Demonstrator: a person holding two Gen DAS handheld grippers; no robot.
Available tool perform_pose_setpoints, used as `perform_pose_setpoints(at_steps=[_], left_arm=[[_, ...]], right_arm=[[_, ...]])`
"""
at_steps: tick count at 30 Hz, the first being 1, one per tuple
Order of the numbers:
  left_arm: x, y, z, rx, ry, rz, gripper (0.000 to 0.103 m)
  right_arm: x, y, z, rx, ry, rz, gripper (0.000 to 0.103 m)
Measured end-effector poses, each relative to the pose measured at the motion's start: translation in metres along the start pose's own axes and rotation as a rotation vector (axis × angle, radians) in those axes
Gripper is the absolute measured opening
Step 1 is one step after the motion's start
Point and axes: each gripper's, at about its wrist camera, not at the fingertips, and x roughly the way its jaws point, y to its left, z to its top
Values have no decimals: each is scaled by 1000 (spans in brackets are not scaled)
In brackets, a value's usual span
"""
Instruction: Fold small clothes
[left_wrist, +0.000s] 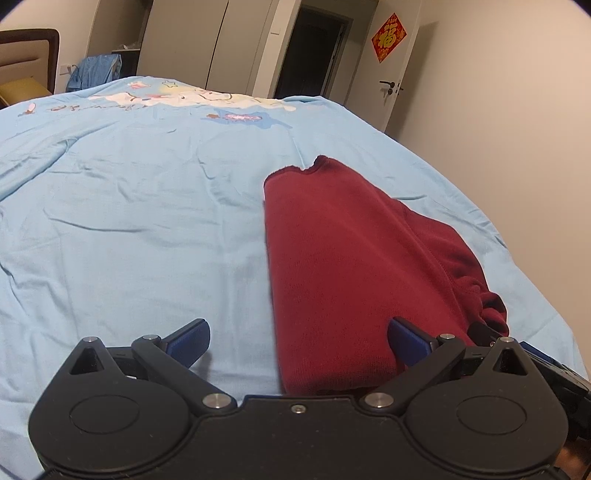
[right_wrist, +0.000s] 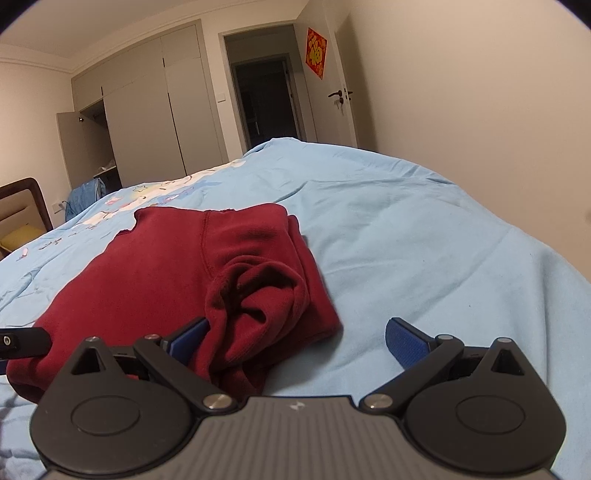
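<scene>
Left wrist view. Left claw (left_wrist: 297, 341) released, blue pads spread wide, nothing between them. Dark red garment (left_wrist: 351, 266) lies on the bed (left_wrist: 129, 221), stretching ahead of the claw and off to its right; the near hem sits just under the right-hand pad, which overlaps the cloth edge. Whether the pad touches it, cannot tell. Left-hand pad hangs over bare blue sheet. The garment reads as a long narrow band, its left edge straight, so a lengthwise fold looks already made. Part of the right claw shows at the garment's near right corner, by a bunched cuff.

Right wrist view. Right claw (right_wrist: 295, 343) also released, jaws wide apart. Same garment (right_wrist: 177, 266) ahead and to the claw's left; a rumpled sleeve (right_wrist: 258, 295) lies piled on the folded body, just in front of the left-hand pad. Right-hand pad over bare sheet. Tip of the left claw visible at the far left, at the garment's near corner.

Judgement: step in hand is mid-fold, both claws poised at the near end, neither gripping. Next move probably calls for each claw to close on a near corner through all the layers, then carry that end forward over the far end. The loose sleeve wants tucking or flattening first, else it will bulge the fold.
</scene>
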Motion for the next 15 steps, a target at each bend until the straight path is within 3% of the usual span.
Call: perform_pose_setpoints(at_steps=[15], left_arm=[[0,4,-4,-29,20,-10,102]], right_arm=[[0,-5,-8,22,-36,17,103]])
